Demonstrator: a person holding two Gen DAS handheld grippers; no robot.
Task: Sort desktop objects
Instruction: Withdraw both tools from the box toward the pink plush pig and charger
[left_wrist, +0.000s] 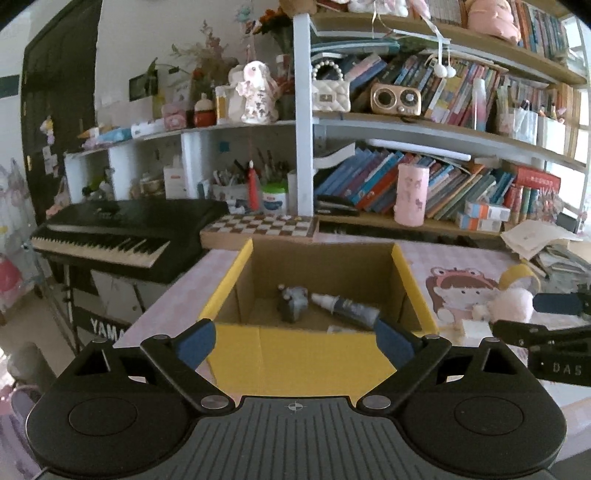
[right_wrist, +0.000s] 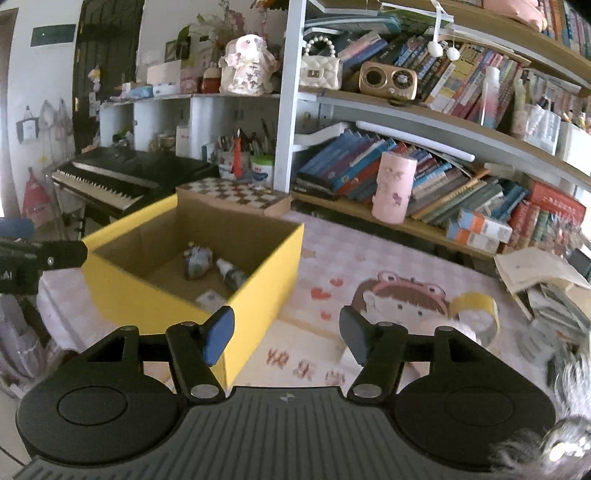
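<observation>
Both the left gripper (left_wrist: 295, 341) and right gripper (right_wrist: 286, 338) were open and empty. The yellow box (right_wrist: 266, 273) stood at the desk's left edge; remaining tape roll (right_wrist: 476, 308) needed a centred grasp.

Left gripper (left_wrist: 295, 341): black plastic body, ribbed grey centre plate with crosshair mark, 2 round side discs, silver pivot screws, 2 blue pads on black linked fingers. Right gripper (right_wrist: 286, 334): identical build, white lettering on the side.
</observation>
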